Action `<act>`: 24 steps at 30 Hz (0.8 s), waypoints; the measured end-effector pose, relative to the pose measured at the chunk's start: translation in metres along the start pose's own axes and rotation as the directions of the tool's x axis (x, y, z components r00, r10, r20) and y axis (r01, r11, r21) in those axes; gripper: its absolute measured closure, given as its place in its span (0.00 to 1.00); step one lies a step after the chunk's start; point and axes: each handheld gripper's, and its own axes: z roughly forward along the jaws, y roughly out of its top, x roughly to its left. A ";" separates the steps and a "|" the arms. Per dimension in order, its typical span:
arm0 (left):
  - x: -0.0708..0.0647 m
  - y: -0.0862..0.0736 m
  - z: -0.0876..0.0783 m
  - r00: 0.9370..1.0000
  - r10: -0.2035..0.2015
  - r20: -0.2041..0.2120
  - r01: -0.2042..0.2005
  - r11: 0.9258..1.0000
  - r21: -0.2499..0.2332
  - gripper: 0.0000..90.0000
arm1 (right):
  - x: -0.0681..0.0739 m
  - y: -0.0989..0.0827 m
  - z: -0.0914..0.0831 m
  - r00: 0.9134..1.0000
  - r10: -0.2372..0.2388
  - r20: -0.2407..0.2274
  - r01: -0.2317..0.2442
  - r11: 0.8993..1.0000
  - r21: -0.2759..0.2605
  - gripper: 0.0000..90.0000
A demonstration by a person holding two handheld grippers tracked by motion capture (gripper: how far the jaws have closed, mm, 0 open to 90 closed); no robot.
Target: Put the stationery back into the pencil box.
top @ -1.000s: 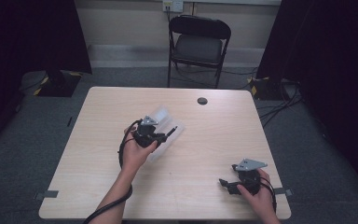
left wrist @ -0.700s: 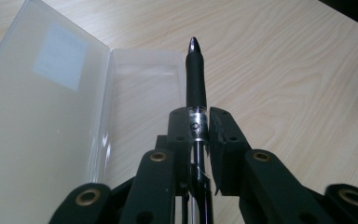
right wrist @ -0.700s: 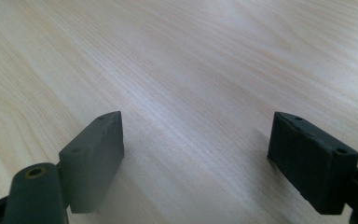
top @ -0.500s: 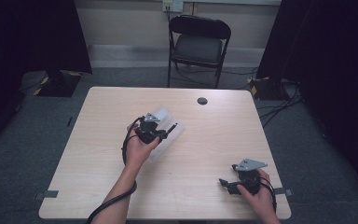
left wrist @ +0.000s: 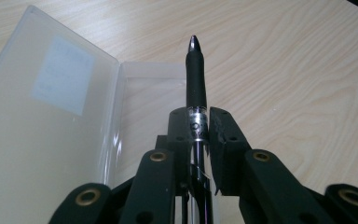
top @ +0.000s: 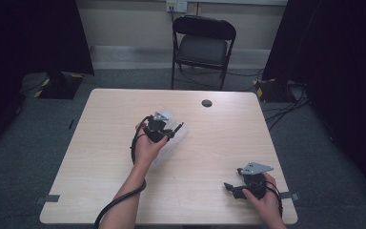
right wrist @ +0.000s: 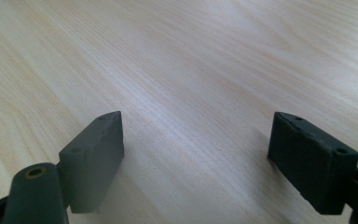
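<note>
Jaws of the left gripper (left wrist: pixel 196 135) are pressed tight on a black pen (left wrist: pixel 196 70), which is held by its middle with the tip pointing away. Jaws of the right gripper (right wrist: pixel 196 163) are spread wide apart, and nothing is held between them; only bare table (right wrist: pixel 191 56) is seen under them.

From the high view, the left gripper (top: pixel 167 131) is seen near the middle of the table (top: pixel 100 143), just over a clear plastic case (top: pixel 171 143). The right gripper (top: pixel 233 188) is seen well apart, near the table's front right corner.

From the left gripper view, the case (left wrist: pixel 51 140) is seen lying open, its lid flat beside its tray. The pen is held over the open tray.

It looks as if the pen is being put into the case. Next, the pen should be lowered flat into the tray and let go. Care is needed so the light case is not pushed away.

One pen, one case, two grippers and one chair (top: pixel 202 45) can be counted.
</note>
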 end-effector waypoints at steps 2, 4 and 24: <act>0.001 0.001 0.002 1.000 -0.007 -0.006 0.007 1.000 -0.001 0.88 | 0.000 0.000 0.000 1.000 0.000 0.000 0.000 1.000 0.000 0.19; 0.002 0.000 0.006 1.000 -0.017 -0.010 0.017 1.000 -0.003 0.88 | 0.000 0.000 0.000 1.000 0.000 0.000 0.000 1.000 0.000 0.19; 0.005 -0.013 0.025 0.998 -0.041 -0.045 0.043 0.998 0.039 0.88 | 0.000 0.000 0.000 1.000 0.000 -0.002 0.000 1.000 0.000 0.19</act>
